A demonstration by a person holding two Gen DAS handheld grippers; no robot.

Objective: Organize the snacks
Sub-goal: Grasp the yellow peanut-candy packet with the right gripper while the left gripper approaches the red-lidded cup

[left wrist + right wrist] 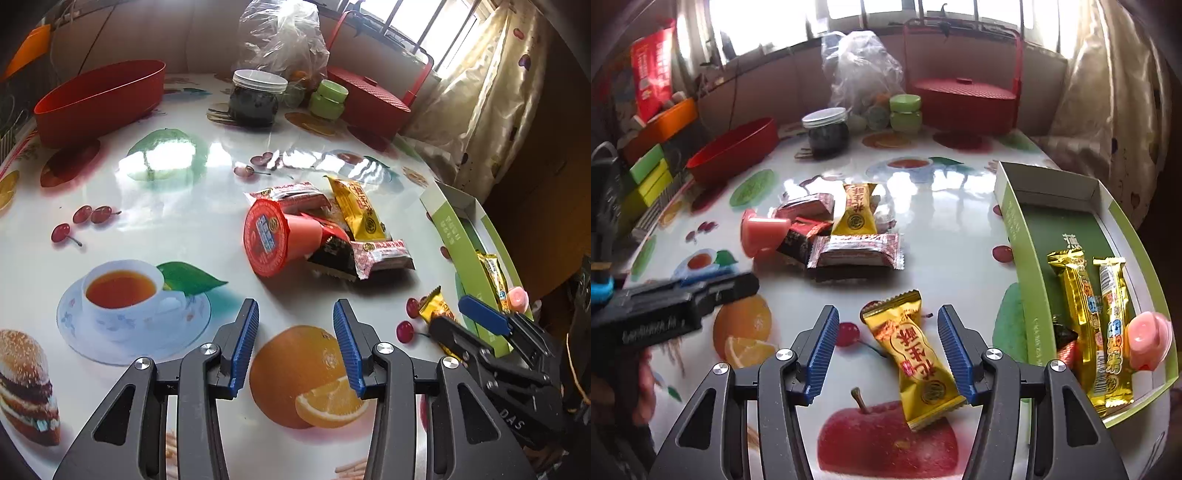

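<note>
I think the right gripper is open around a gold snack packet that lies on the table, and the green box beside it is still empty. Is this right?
Not quite. The right gripper is open around the gold packet on the table, but the green box is not empty: the right wrist view shows two long gold bars, a pink jelly cup and a dark packet in it.

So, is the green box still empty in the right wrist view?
No, the green box already holds two long gold bars and a pink jelly cup.
</note>
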